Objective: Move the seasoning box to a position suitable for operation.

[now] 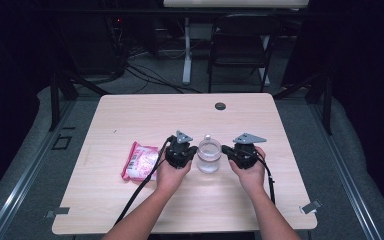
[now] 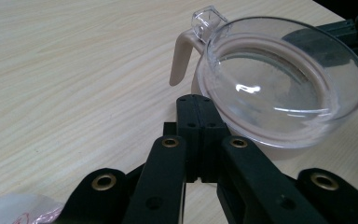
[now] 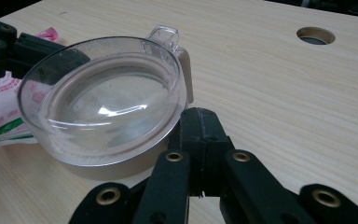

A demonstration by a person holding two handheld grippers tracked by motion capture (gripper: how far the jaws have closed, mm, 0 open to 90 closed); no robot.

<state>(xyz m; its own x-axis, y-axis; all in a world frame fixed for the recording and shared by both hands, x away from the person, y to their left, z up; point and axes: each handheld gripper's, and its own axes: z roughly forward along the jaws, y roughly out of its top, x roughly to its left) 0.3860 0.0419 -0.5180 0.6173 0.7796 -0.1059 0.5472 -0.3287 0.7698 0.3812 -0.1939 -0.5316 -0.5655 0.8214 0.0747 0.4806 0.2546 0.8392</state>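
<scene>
A: Item one, clear-lidded cup (image 1: 209,155): where is it recorded?

B: It is set upright on the wooden table (image 1: 145,112), between the two grippers, with a beige handle (image 2: 181,57) at its far side.

A: Left gripper (image 2: 196,99)?

B: Jaws are pressed together, tips just beside the cup's rim, nothing clamped.

A: Right gripper (image 3: 200,114)?

B: Jaws likewise closed, empty, at the opposite rim. A pink packet (image 1: 140,160) is listed left of the left gripper.

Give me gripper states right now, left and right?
Left gripper: shut, jaws pressed together, holding nothing, tips beside the clear-lidded container.
Right gripper: shut, holding nothing, tips at the container's other side.
</scene>
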